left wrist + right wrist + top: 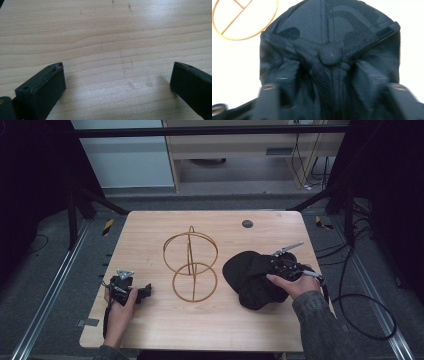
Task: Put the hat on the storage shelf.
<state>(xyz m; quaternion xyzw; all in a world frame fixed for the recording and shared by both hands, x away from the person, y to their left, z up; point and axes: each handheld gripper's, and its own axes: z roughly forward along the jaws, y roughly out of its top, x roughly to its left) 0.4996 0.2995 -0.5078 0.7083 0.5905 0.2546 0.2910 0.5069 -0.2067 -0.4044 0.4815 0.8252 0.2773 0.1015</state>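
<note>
The right claw [329,100] pinches the black cap's [329,37] bunched crown between half-closed jaws.

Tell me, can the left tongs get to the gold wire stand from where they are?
Probably yes. The left tongs sit open on the table, and just bare wood lies between them and the wire stand.

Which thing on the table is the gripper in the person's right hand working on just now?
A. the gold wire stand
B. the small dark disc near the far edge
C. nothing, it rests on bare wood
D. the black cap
D: in the right gripper view the black cap bunches between the jaws of the right gripper, while the gold wire stand stands apart at the table's middle.
</note>
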